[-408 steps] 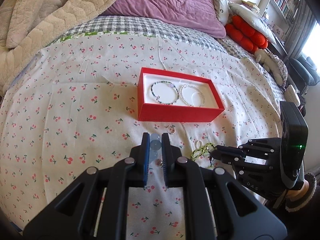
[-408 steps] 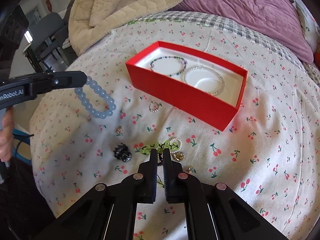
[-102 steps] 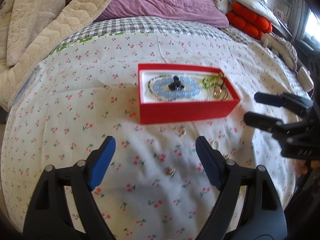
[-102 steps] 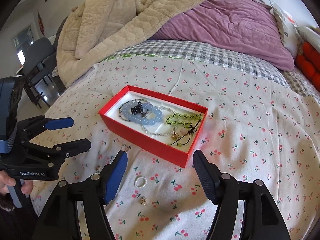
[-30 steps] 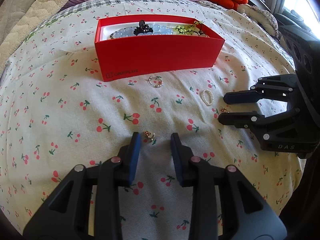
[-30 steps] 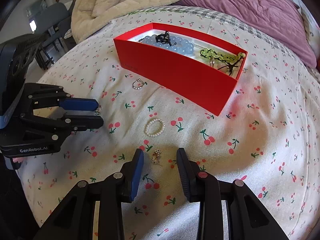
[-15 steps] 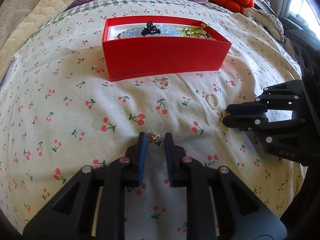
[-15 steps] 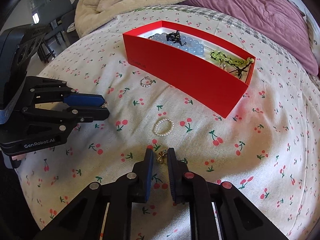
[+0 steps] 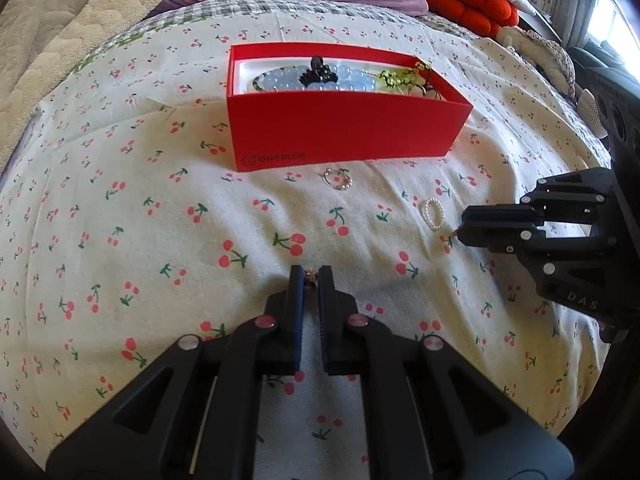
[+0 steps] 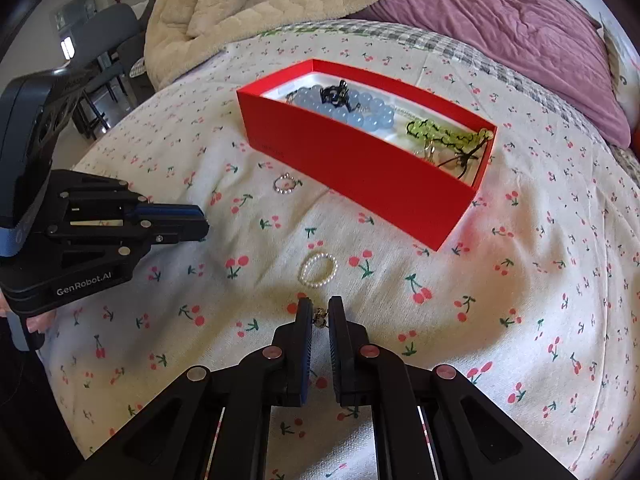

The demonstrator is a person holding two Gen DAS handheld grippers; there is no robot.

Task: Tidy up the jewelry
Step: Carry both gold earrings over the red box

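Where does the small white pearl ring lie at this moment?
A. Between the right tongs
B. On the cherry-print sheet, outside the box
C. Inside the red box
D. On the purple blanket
B: the pearl ring lies on the cherry-print sheet, between the red box and the right tongs.

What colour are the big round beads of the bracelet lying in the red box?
Pale translucent blue; the bead bracelet in the red box shows best in the right wrist view.

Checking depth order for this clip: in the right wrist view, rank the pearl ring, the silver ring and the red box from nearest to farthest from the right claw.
1. Pearl ring: on the bedspread just ahead of the right claw.
2. Silver ring: farther ahead, a little left, beside the box's front wall.
3. Red box: farthest, ahead and right, though its near corner comes about as close as the silver ring.
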